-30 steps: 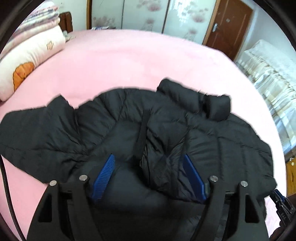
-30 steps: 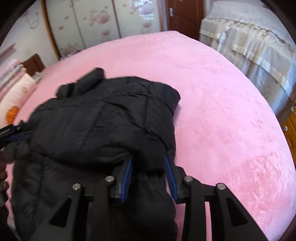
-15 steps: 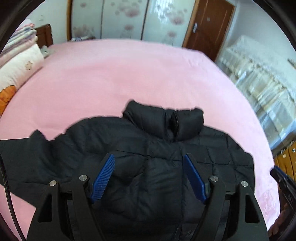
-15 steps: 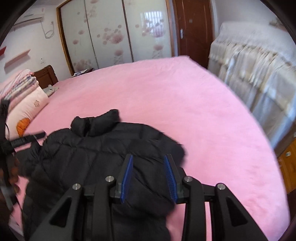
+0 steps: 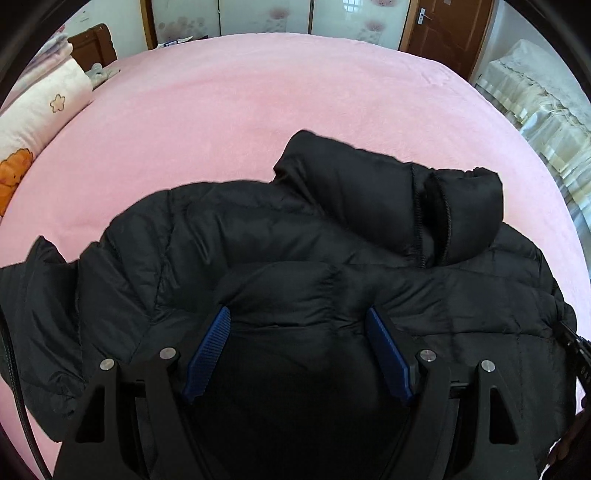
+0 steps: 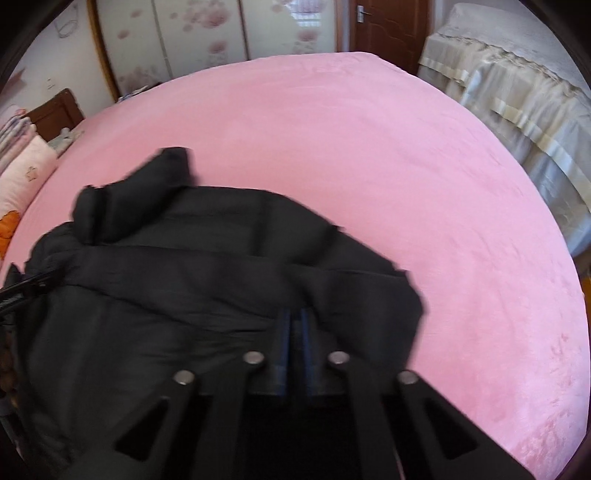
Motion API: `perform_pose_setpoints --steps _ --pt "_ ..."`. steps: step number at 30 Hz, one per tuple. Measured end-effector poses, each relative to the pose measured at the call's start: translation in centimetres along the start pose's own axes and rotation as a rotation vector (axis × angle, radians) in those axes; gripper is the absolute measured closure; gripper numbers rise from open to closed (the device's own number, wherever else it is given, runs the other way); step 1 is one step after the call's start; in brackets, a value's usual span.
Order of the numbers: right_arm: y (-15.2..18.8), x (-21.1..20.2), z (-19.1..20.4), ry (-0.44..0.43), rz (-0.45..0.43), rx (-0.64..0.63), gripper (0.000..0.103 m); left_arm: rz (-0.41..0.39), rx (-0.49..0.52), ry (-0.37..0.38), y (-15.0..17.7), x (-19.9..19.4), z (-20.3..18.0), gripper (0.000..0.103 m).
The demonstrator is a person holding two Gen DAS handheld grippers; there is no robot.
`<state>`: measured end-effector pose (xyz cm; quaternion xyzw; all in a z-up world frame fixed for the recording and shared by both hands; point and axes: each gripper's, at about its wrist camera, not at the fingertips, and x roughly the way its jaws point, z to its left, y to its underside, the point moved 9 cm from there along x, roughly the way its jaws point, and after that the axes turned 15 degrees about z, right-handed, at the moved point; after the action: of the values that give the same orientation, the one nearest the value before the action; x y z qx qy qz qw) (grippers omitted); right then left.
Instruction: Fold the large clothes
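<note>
A black puffer jacket (image 5: 325, 236) lies spread on the pink bed (image 5: 258, 92), its stand-up collar (image 5: 391, 206) toward the far right. My left gripper (image 5: 295, 312) hovers low over the jacket's body, jaws wide open, with fabric under them and nothing pinched. In the right wrist view the jacket (image 6: 184, 266) fills the lower left. My right gripper (image 6: 293, 314) is shut at the jacket's right side, and creases in the fabric run into its blue pads (image 6: 284, 332). That view is blurred.
Pillows (image 5: 37, 118) are stacked at the bed's far left by a wooden headboard (image 5: 92, 44). A second bed under a pale cover (image 6: 517, 92) stands to the right, with a brown door (image 6: 388, 26) and wardrobe doors (image 6: 221, 37) behind. Bare pink sheet (image 6: 369, 147) stretches beyond the jacket.
Both grippers have come down closer to the jacket. The right jaws went from partly open to shut. The left jaws stayed wide.
</note>
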<state>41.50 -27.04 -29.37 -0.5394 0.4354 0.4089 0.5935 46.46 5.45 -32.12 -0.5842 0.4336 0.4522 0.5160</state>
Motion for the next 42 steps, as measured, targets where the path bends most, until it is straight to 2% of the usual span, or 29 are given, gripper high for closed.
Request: perform_pose_setpoints --steps 4,9,14,23,26,31,36,39,41,42 --pt "1.2 1.0 -2.0 -0.022 0.012 0.032 0.103 -0.006 0.008 -0.007 0.4 0.5 0.2 0.028" --pt "2.0 0.6 -2.6 -0.032 0.013 0.067 0.103 -0.024 0.009 -0.020 0.8 -0.1 0.1 0.028" --pt "2.5 -2.0 -2.3 -0.067 0.011 0.092 0.100 -0.051 0.061 -0.096 2.1 -3.0 -0.7 0.021" --pt "5.3 -7.6 -0.9 -0.115 -0.023 0.107 0.100 -0.079 0.110 -0.023 6.5 -9.5 -2.8 0.019" --pt "6.6 -9.3 -0.3 -0.117 -0.032 0.103 0.100 -0.099 0.130 -0.014 8.3 -11.8 -2.7 0.019" --pt "8.2 -11.5 -0.1 -0.102 -0.051 0.088 0.096 -0.135 0.144 -0.014 10.0 -14.9 -3.4 0.013" --pt "10.1 -13.7 0.2 -0.141 -0.060 0.096 0.096 -0.128 0.137 0.005 12.8 -17.2 -3.7 0.013" --pt "11.6 -15.1 0.5 -0.160 -0.072 0.092 0.088 -0.136 0.151 0.012 14.8 -18.7 -4.0 0.013" --pt "12.7 -16.0 1.0 -0.182 -0.066 0.081 0.077 -0.147 0.166 0.008 16.1 -20.0 -4.0 0.013" --pt "13.2 -16.4 1.3 -0.200 -0.067 0.074 0.077 -0.156 0.176 0.007 16.8 -20.7 -4.0 0.013"
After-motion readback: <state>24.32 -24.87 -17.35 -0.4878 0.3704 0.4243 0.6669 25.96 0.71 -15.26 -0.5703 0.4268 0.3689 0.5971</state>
